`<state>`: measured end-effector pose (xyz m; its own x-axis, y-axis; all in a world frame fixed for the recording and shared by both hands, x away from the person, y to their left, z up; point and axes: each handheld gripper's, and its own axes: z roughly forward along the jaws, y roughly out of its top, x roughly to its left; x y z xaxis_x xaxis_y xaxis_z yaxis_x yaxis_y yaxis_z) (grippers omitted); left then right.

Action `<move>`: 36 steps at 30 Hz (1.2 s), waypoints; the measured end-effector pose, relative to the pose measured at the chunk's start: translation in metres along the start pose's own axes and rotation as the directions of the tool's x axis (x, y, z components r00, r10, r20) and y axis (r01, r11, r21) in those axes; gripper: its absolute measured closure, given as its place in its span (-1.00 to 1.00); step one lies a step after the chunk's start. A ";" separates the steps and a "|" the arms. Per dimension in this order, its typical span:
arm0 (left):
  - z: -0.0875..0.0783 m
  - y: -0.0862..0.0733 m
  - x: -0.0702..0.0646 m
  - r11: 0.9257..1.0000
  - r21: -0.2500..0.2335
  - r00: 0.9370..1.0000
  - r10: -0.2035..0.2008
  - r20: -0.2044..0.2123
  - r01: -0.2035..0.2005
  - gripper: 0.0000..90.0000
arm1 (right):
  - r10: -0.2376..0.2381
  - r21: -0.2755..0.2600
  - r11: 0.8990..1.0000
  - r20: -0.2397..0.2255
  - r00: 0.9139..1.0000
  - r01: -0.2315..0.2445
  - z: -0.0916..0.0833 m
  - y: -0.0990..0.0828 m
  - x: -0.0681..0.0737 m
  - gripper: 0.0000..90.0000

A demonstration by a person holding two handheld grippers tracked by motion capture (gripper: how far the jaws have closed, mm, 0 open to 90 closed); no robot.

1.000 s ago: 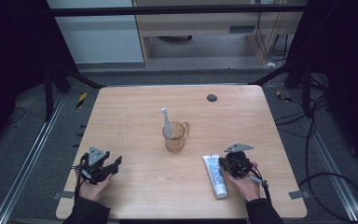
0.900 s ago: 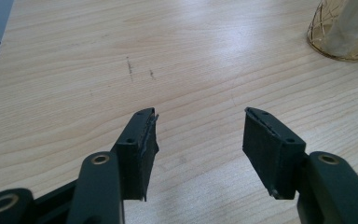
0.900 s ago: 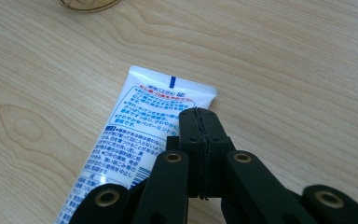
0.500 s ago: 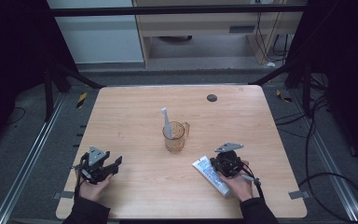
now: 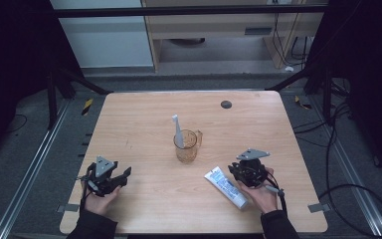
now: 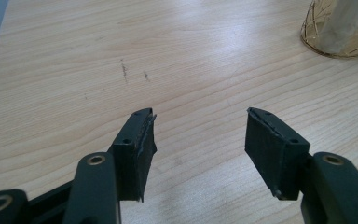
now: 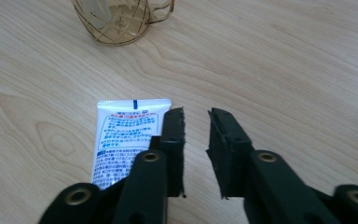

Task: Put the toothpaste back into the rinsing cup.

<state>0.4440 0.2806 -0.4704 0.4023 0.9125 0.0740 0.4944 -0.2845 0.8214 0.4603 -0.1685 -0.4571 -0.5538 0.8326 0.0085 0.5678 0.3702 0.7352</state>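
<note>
Your right gripper sits low at the near right of the table, and its jaws have just been opening — a narrow gap shows between the black pads, with bare wood in it and nothing held. The toothpaste tube lies flat on the table just beside that gripper, on its left as you look down from above, its crimped flat end pointing toward the mug. In the right gripper view the tube lies beside and partly under the left-hand jaw, outside the gap; whether the jaw touches it I cannot tell.

Your left gripper rests at the near left, well apart from everything else. Its jaws have just been opening too, and they stand wide — in the left gripper view the two pads frame plain tabletop, nothing between them.

The amber glass mug stands upright near the middle of the table, between your two hands and farther from you, handle to the right. A white toothbrush stands in it, leaning left with its head up above the rim. Farther back, toward the right, a small dark round spot marks the wood.
</note>
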 end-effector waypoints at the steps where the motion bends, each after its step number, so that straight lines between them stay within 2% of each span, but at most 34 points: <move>1: 0.000 0.000 0.000 1.000 -0.001 1.000 0.000 0.001 0.000 -0.08 | -0.001 -0.004 1.000 -0.005 1.000 0.000 -0.004 0.000 -0.001 0.55; 7: 0.001 0.000 -0.001 1.000 0.010 1.000 0.006 0.002 -0.006 -0.11 | 0.000 0.008 1.000 -0.022 1.000 0.000 -0.015 0.001 -0.005 0.21; 12: 0.000 0.000 -0.001 1.000 0.009 1.000 0.013 0.002 -0.013 -0.11 | 0.006 0.031 1.000 -0.054 0.999 -0.004 -0.017 0.003 -0.002 0.00; 14: 0.000 0.000 -0.001 1.000 0.011 1.000 0.015 0.003 -0.015 -0.11 | -0.010 0.022 1.000 -0.047 0.999 0.011 -0.017 0.003 -0.001 -0.06; 18: 0.000 0.000 0.000 1.000 0.013 1.000 0.015 0.002 -0.015 -0.12 | 0.002 0.028 1.000 -0.057 0.998 0.000 -0.019 0.004 0.003 -0.18; 20: 0.000 0.000 0.000 1.000 0.014 1.000 0.013 0.001 -0.013 -0.12 | -0.001 0.040 0.999 -0.054 0.999 0.003 -0.020 0.005 0.005 -0.19; 22: 0.000 0.000 0.000 1.000 0.014 1.000 0.015 0.002 -0.015 -0.12 | 0.010 0.076 0.997 -0.063 0.998 -0.005 -0.022 0.007 0.008 -0.25; 29: 0.000 0.000 0.000 1.000 0.014 1.000 0.019 0.003 -0.019 -0.12 | -0.027 0.108 0.994 -0.071 0.997 0.034 -0.022 0.003 0.012 -0.29; 32: 0.000 0.000 0.000 1.000 0.015 1.000 0.017 0.003 -0.017 -0.12 | -0.020 0.139 0.990 -0.067 0.998 0.029 -0.023 0.000 0.014 -0.31; 36: 0.000 0.000 -0.001 1.000 0.016 1.000 0.019 0.003 -0.019 -0.12 | -0.010 0.148 0.989 -0.059 0.998 0.019 -0.020 -0.005 0.014 -0.36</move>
<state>0.4440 0.2798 -0.4705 0.4138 0.9061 0.0877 0.4987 -0.3062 0.8108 0.4372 -0.1666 -0.4471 -0.5946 0.8030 0.0411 0.6413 0.4428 0.6266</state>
